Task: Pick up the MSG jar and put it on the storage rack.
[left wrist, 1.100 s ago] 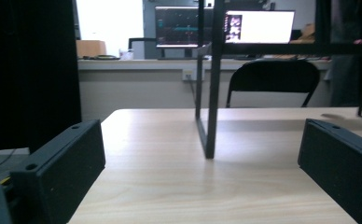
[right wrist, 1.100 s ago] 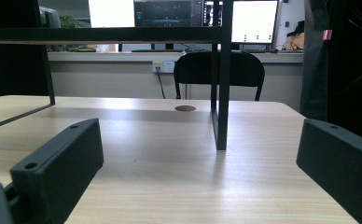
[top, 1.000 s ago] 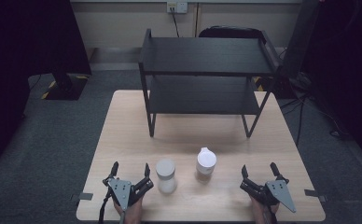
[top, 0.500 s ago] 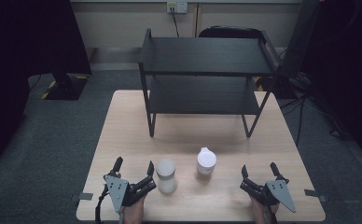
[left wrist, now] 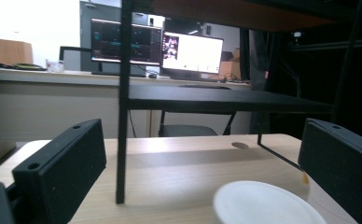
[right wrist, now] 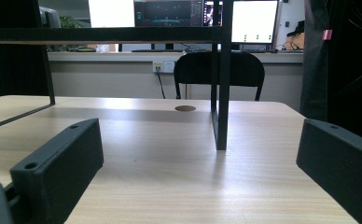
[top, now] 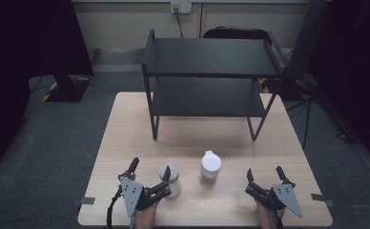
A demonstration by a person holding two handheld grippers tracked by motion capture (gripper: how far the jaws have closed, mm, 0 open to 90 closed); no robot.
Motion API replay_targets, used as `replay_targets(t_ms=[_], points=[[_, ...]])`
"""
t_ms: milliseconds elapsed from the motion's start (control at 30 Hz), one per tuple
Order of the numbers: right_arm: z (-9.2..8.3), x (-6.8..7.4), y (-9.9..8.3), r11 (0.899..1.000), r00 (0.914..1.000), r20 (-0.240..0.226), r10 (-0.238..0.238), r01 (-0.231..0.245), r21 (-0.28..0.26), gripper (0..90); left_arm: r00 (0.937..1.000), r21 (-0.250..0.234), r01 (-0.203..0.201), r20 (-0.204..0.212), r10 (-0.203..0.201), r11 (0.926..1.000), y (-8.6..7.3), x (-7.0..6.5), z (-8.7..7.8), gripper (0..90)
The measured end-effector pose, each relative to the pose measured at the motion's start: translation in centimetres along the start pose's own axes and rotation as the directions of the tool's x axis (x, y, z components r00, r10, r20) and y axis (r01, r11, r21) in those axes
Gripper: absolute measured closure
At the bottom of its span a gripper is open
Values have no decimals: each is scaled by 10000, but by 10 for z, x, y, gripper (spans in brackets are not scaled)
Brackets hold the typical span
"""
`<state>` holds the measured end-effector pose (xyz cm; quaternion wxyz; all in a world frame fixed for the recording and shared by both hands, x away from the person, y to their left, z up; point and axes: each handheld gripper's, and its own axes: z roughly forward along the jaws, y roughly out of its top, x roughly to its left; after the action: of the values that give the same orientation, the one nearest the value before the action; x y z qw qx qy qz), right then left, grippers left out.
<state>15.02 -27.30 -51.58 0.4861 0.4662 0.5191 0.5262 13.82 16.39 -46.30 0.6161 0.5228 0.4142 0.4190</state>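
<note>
White cup [top: 169, 179] stands upright near the front edge of the counter [top: 126, 138], left of centre. The left claw [top: 149, 176] sits at that same front edge with its jaws spread wide apart, gripping nothing. Its inner jaw is touching or just beside the cup, so the cup lies slightly ahead and to the inner side of the claw's opening. In the left gripper view the cup's round white top [left wrist: 268, 205] shows low between the jaws, nearer the right one. A white bottle [top: 210, 167] stands just beside the cup, toward the centre. The right claw [top: 265, 179] rests at the front right edge, jaws also spread and empty, well apart from the cup. A black shelf [top: 211, 57] stands along the back edge.
</note>
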Motion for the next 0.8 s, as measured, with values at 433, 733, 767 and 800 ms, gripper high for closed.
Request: replay_targets(t_ms=[433,733,767,800], points=[[0,0,0,10000,10000,-1,-2,2,-2,0,9998,278,-107,167,102,9996,-13,-18,6,30],[0,0,0,10000,10000,-12,-4,4,-1,0,9997,750,-237,-71,243,9969,-27,-29,10,59],[0,0,0,10000,10000,-11,-3,3,-2,0,9996,829,-251,-118,261,9962,-28,-30,10,70],[0,0,0,10000,10000,-11,-4,4,-2,0,9995,941,-302,-103,313,9951,-27,-30,9,86]])
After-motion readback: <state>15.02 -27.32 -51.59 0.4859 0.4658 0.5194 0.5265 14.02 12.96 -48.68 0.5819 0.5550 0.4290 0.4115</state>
